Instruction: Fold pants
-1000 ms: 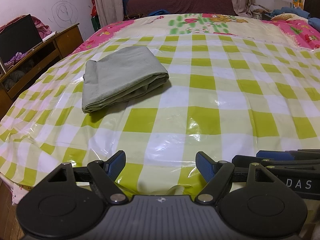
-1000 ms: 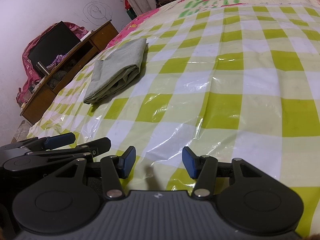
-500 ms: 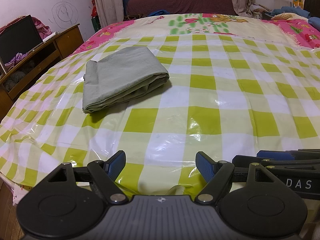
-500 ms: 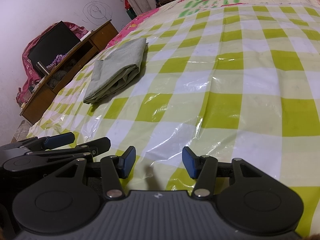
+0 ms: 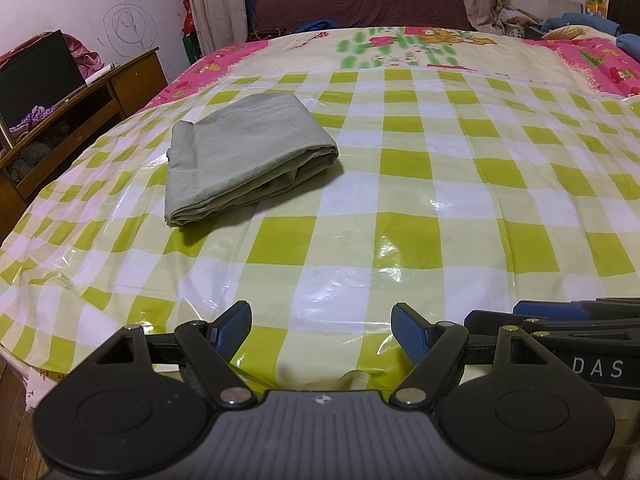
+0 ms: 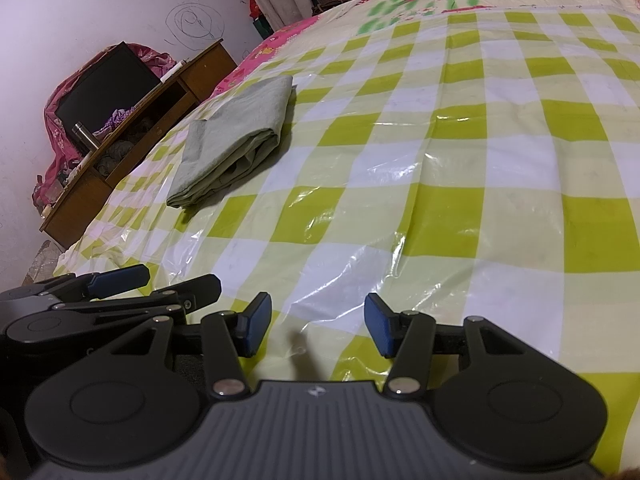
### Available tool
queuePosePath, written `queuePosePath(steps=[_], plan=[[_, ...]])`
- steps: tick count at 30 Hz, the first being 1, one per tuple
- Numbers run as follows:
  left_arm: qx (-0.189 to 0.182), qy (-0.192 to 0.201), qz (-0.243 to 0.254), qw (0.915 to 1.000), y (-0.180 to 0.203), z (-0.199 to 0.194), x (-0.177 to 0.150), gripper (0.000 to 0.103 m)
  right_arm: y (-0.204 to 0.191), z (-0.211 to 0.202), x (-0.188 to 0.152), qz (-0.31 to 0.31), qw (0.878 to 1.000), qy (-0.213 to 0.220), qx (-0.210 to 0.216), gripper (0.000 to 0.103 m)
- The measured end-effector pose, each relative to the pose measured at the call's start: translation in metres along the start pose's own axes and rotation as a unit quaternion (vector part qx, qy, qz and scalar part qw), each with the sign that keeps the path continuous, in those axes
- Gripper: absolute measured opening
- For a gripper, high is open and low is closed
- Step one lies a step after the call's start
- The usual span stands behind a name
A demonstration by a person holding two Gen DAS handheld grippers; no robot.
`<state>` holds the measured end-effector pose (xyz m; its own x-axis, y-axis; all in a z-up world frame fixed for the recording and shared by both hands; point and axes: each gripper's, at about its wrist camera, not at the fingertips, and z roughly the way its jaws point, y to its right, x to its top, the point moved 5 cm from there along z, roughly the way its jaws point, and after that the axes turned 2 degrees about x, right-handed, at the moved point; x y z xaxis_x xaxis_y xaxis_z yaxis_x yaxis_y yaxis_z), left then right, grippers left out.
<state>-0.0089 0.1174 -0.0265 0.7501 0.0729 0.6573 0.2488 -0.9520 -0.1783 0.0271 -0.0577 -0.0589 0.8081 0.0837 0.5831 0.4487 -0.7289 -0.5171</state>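
The grey-green pants (image 5: 244,156) lie folded into a compact rectangle on the left part of the checked plastic sheet (image 5: 400,200); they also show in the right wrist view (image 6: 236,136). My left gripper (image 5: 322,330) is open and empty, low over the sheet's near edge, well short of the pants. My right gripper (image 6: 318,326) is open and empty beside it. Each gripper shows at the edge of the other's view: the right gripper's fingers (image 5: 560,312) and the left gripper's fingers (image 6: 120,280).
A wooden desk (image 5: 80,112) with a dark monitor (image 5: 36,76) stands left of the bed. Pink patterned bedding (image 5: 580,56) and a maroon sofa (image 5: 360,0) lie beyond the sheet. Blue clothes (image 5: 580,24) are piled at the far right.
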Motion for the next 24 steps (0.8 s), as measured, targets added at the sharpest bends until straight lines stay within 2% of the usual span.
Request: queuePosePath(steps=[24], plan=[[0.005, 0.004, 0.004, 1.0, 0.0004, -0.0008, -0.0004, 0.088, 0.0002, 0.0, 0.0003, 0.0, 1.0, 0.0, 0.0, 0.053]])
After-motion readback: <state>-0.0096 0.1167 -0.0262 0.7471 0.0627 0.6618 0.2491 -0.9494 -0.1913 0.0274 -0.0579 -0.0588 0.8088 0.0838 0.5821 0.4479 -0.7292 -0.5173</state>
